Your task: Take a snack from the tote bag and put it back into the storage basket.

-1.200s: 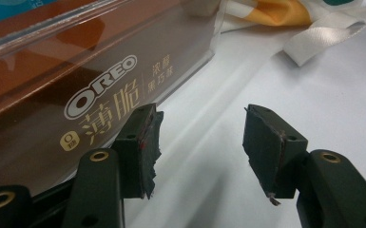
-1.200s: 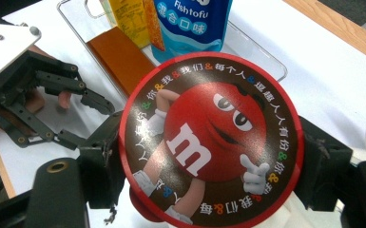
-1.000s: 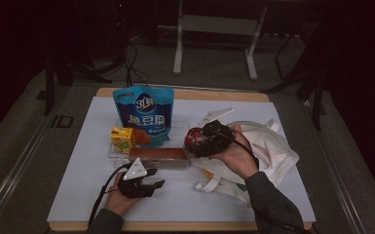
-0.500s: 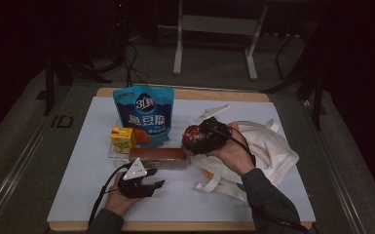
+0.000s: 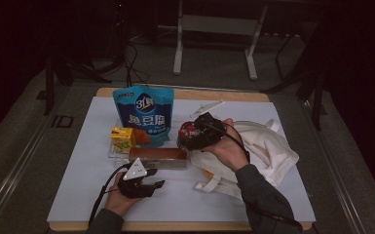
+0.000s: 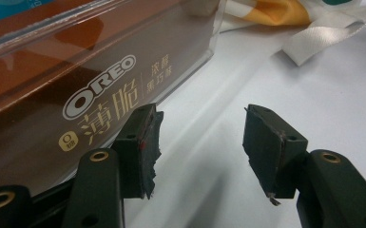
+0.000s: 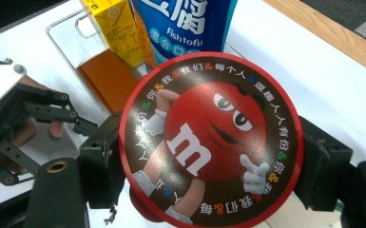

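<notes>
M&M's tin (image 7: 211, 140) with the round red lid sits between the two black jaws of the right gripper (image 7: 211, 156), and the jaws pinch it on both sides. On the lid is a red candy man with white gloves (he points a finger at you). In the high view the right gripper (image 5: 200, 134) holds the tin (image 5: 187, 132) up above the white table (image 5: 78, 195), just in front of the cloth bag (image 5: 263, 146). One second ago the tin was a tiny bit closer to the brown box; now the hand has moved a little toward the far side. The tin is held the same way as before.

Nearer to the person, the left gripper (image 5: 143, 183) rests low by the front edge of the table. Its jaws are spread apart with nothing between them, and in the left gripper view one jaw of the left gripper (image 6: 199, 142) stands just beside the Oreo box (image 6: 76, 95). This hand has not moved since the earlier pictures.

Behind the Oreo box (image 5: 158, 157) is a clear tray (image 5: 113, 155). A yellow juice box (image 5: 122, 139) stands in it, and so does a blue Fishtofu bag (image 5: 146, 114), which stands tall at the back. These things are where they were before. A white strap (image 6: 313, 42) of the bag lies on the table past the left jaws.
</notes>
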